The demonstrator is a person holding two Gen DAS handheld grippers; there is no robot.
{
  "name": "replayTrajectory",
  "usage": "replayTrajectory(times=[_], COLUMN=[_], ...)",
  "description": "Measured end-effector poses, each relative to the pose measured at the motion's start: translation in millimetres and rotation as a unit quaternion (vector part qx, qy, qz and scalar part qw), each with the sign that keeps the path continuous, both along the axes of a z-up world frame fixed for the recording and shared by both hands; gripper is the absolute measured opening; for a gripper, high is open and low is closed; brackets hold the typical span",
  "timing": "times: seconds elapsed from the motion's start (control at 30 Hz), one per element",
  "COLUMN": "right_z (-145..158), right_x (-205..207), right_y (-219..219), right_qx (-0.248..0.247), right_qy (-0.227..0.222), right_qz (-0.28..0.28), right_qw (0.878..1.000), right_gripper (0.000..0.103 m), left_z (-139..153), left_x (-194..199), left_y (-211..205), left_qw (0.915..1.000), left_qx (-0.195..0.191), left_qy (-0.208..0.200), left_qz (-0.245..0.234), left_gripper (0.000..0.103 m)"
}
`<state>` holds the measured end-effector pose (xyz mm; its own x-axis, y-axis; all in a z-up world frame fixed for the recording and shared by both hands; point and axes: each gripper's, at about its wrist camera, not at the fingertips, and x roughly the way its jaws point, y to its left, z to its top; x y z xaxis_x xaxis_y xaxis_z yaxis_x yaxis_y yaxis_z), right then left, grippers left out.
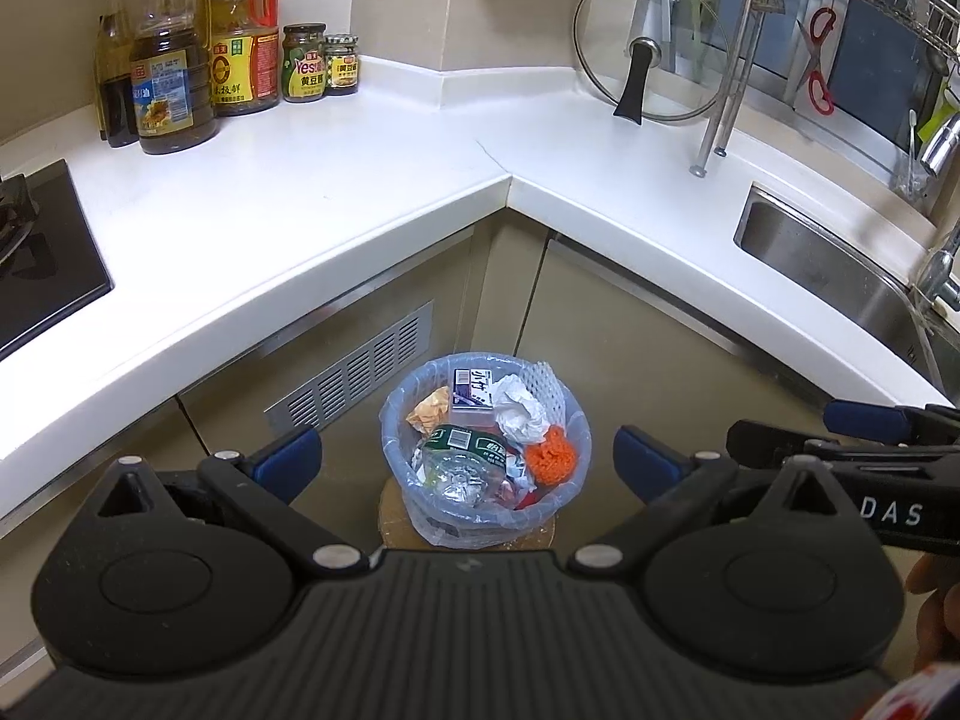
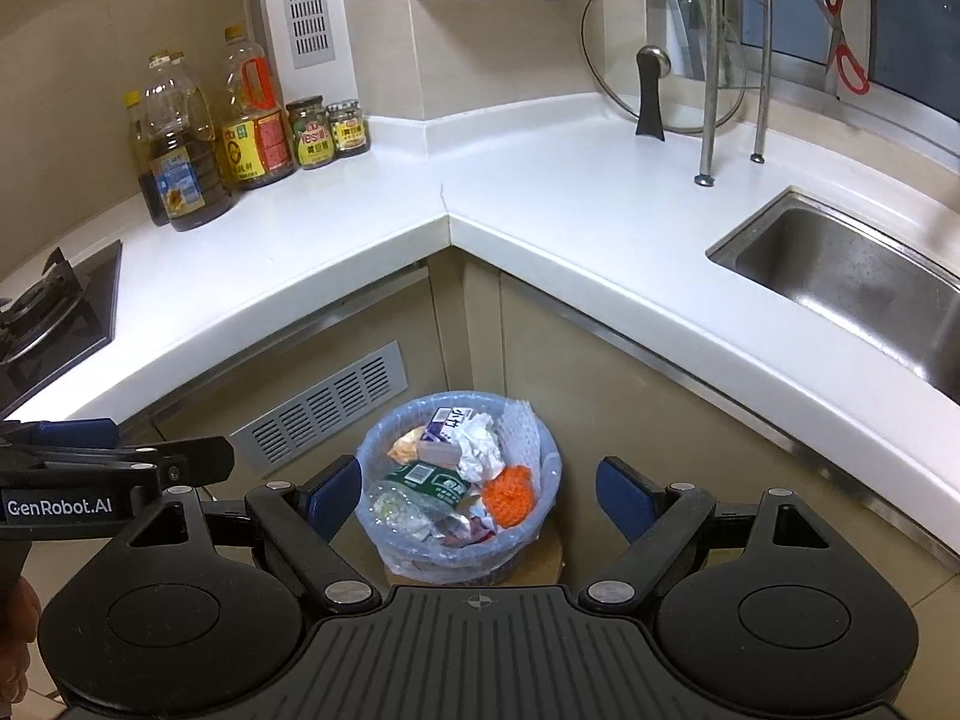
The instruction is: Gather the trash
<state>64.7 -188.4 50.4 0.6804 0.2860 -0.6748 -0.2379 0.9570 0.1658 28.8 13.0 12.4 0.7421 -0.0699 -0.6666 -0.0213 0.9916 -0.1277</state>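
Observation:
A small bin with a blue plastic liner [image 1: 393,420] [image 2: 366,450] stands on the floor in the corner under the white counter. It holds a crushed clear bottle [image 1: 462,471] [image 2: 414,495], crumpled white paper [image 1: 519,411] [image 2: 477,447], a purple-white carton [image 1: 471,390] [image 2: 441,426], an orange net ball [image 1: 551,453] [image 2: 509,495] and white foam netting [image 1: 543,387] [image 2: 521,429]. My left gripper [image 1: 465,462] is open and empty, above the bin. My right gripper [image 2: 480,495] is open and empty, also above it. Each gripper shows at the edge of the other's view.
White L-shaped counter [image 1: 336,180] [image 2: 540,192] with oil bottles and jars [image 1: 174,78] [image 2: 240,120] at back left, a hob [image 1: 36,252] at left, a glass lid [image 1: 651,48] [image 2: 660,54], dish rack legs [image 2: 708,96] and a steel sink [image 1: 828,264] [image 2: 858,276] at right.

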Motion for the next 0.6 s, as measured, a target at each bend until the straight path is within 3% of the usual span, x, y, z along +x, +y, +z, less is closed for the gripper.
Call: replayTrajectory(times=[0.6], right_z=[3.0], right_x=[1.3], right_y=[-7.1], right_qx=[0.005], right_qy=[-0.006], right_qz=[-0.001], right_qw=[1.0], right_gripper=[0.085], left_z=[6.9], left_x=[-2.6], left_y=[-0.7], left_qw=[0.9999], left_qx=[0.004], left_qy=[-0.011], left_qz=[-0.002], left_gripper=[0.103])
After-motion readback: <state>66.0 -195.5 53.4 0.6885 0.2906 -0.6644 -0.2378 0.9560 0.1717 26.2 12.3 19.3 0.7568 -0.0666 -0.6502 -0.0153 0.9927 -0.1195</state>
